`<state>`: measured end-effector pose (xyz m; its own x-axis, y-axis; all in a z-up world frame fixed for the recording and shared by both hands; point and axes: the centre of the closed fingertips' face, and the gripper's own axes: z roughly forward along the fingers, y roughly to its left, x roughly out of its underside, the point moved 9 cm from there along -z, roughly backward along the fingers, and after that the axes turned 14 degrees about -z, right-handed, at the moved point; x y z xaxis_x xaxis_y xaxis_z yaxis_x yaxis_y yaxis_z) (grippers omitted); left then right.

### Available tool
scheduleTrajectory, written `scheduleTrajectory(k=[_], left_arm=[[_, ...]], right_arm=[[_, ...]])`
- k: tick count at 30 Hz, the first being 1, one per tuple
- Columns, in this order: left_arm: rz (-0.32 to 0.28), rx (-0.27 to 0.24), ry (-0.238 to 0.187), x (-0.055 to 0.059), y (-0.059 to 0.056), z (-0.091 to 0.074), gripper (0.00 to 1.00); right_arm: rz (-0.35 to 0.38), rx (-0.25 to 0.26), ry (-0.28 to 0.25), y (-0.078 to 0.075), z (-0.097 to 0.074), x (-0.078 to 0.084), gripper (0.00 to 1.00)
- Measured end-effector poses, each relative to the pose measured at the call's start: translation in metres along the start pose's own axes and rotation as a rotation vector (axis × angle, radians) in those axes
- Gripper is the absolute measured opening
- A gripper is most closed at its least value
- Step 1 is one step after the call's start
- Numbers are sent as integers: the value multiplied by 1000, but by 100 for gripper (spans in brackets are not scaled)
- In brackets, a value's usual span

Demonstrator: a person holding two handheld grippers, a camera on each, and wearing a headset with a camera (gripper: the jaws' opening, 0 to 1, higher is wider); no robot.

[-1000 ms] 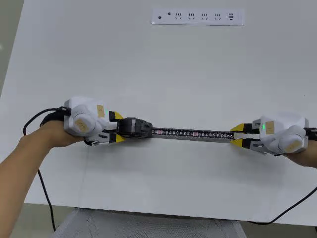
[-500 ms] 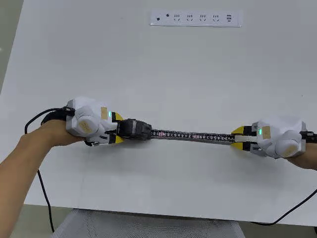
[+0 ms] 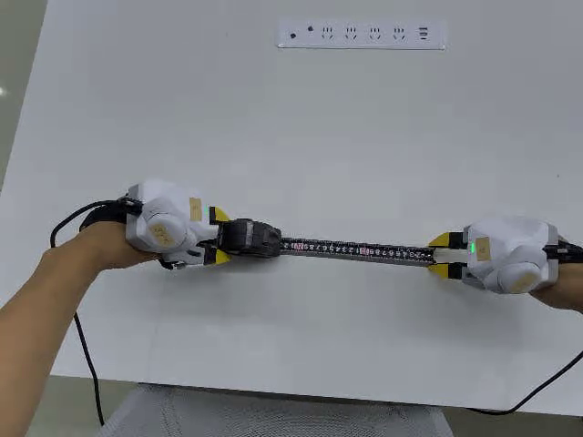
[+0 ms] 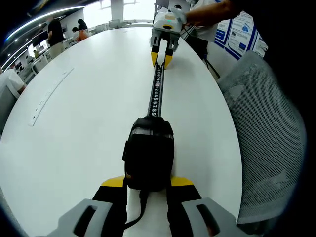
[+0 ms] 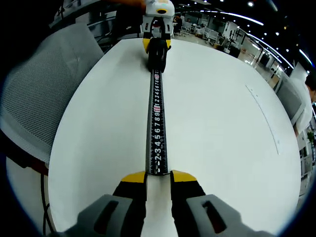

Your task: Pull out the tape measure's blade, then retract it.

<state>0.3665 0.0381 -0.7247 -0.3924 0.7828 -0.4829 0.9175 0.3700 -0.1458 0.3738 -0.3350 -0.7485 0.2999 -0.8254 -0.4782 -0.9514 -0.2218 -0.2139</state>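
Tape measure's blade [image 3: 355, 248] out across the bench [image 3: 273, 118]; retraction yet to come.
The black, blocky case [image 3: 248, 236] sits pinched in the left tongs [image 3: 219, 236]; the thin dark blade, printed with pale numerals, runs straight over the smooth white bench to the right tongs [image 3: 440, 255], which nip its tip. The pull-out looks largely done.

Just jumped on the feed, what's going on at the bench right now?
A person is working two handheld grippers over a white table. The left tongs are shut on the tape measure case, and the right tongs pinch the end of the blade. The blade is drawn out and stretched straight between them. It has not been retracted yet.
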Motion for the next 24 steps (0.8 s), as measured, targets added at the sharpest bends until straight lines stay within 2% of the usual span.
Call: scheduleTrajectory(k=[8,16,18,22,24], left_arm=[[-28,-7,-37,1,-2,-5,30],[-118,-31,-105,11,-7,-14,35],[-160,-42,-128,15,-9,-17,37],[-267,-70,-215,22,-17,-22,44],[-296,-75,-248,25,-21,-24,46]], right_arm=[[41,39,-4,2,-4,1,26],[112,84,-19,12,-16,2,32],[142,99,-30,15,-19,2,35],[192,135,-47,22,-24,1,39],[218,145,-59,26,-26,2,40]])
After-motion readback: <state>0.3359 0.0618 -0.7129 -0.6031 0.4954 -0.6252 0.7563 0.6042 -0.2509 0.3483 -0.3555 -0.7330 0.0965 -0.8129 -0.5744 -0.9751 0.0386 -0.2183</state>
